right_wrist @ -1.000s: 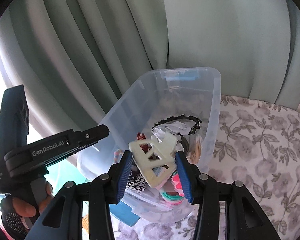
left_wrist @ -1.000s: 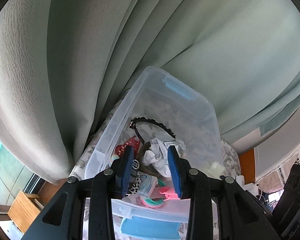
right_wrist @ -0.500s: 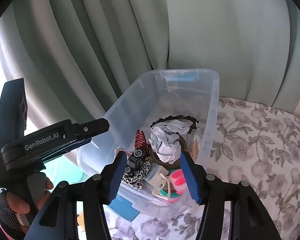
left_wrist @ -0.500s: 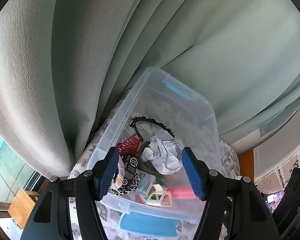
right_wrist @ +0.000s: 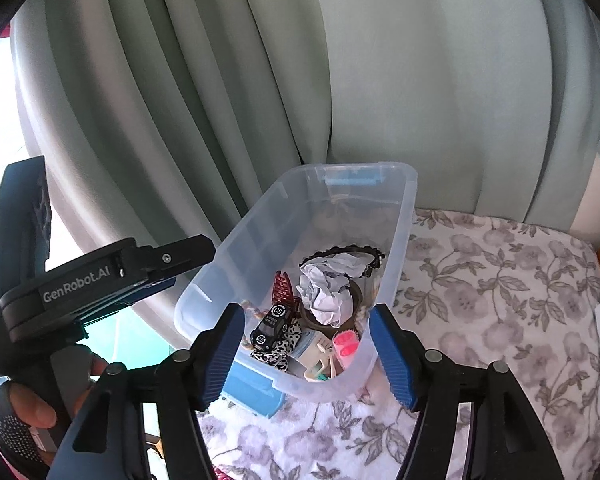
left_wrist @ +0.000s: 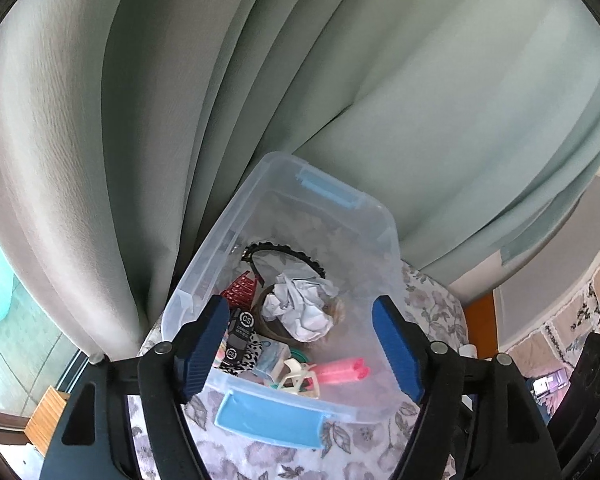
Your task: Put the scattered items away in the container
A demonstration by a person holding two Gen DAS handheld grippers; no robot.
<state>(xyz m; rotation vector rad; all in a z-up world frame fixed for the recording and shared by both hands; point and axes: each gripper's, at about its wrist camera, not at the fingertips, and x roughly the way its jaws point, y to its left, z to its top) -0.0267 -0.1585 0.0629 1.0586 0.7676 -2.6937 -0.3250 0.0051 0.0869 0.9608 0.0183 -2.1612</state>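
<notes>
Both empty grippers, left gripper (left_wrist: 298, 350) and right gripper (right_wrist: 307, 356), hang spread wide above one clear plastic bin (right_wrist: 404, 216) holding one crumpled paper ball (right_wrist: 326, 286), one toy car (right_wrist: 270, 326) and one black headband (left_wrist: 288, 252).

The bin (right_wrist: 400, 216) is showing clear, glossy plastic, and the paper (right_wrist: 328, 284) inside is looking crumpled and matt. The curtain (right_wrist: 260, 80) is hanging as soft matt cloth, the floral cover (right_wrist: 500, 300) looking fuzzy
</notes>
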